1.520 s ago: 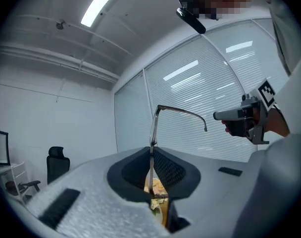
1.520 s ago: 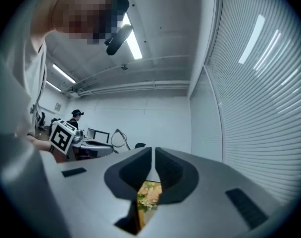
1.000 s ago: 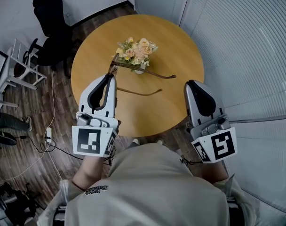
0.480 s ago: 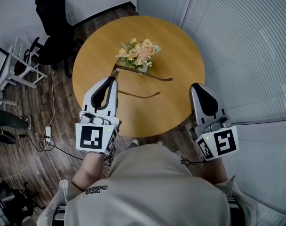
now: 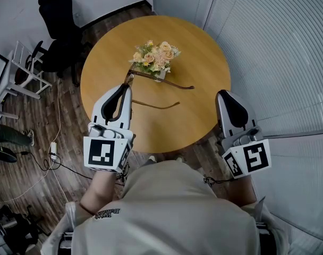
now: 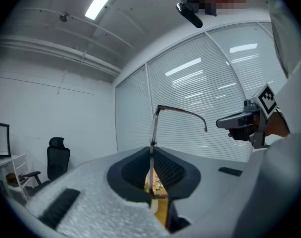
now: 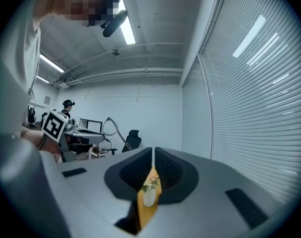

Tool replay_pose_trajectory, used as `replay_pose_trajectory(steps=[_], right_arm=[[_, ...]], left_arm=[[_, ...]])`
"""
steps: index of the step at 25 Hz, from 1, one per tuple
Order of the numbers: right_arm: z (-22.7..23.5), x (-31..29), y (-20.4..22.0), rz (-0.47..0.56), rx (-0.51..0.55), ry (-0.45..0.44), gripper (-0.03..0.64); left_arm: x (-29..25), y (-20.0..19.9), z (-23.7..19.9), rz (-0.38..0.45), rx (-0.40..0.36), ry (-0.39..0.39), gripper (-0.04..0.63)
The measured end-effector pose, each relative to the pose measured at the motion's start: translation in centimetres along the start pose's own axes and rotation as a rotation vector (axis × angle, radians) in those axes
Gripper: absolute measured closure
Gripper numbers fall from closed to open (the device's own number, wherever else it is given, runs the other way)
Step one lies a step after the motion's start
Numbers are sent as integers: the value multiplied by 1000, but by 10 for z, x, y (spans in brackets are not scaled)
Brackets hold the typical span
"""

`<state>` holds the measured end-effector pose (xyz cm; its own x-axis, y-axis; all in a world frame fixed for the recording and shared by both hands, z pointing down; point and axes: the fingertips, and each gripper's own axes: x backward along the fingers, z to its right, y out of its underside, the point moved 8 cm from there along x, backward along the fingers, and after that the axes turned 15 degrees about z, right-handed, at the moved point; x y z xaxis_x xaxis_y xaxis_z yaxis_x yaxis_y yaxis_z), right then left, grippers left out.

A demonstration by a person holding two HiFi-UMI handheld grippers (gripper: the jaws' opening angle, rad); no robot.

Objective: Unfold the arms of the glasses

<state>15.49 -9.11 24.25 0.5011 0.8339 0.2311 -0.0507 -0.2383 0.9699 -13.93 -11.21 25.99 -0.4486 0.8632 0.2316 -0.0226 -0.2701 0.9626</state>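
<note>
The left gripper (image 5: pixel 125 87) clamps the thin brown-framed glasses (image 5: pixel 161 81) at their front, over the near left part of the round wooden table (image 5: pixel 196 47). Both arms of the glasses point right. The right gripper (image 5: pixel 225 94) is clenched on nothing at the table's near right edge.

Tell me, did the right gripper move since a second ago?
Yes, a little. The right gripper has slid slightly to the right, away from the middle of the round table.
</note>
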Motion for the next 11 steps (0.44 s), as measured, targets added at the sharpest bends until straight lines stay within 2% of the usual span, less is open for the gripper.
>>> replay_pose_trajectory(steps=[3, 11], right_arm=[[0, 0, 0, -6, -2, 3, 577], [-2, -1, 6, -16, 15, 5, 577]], left_arm=[[0, -3, 2, -3, 19, 0, 558], [1, 3, -1, -1, -4, 6, 557]])
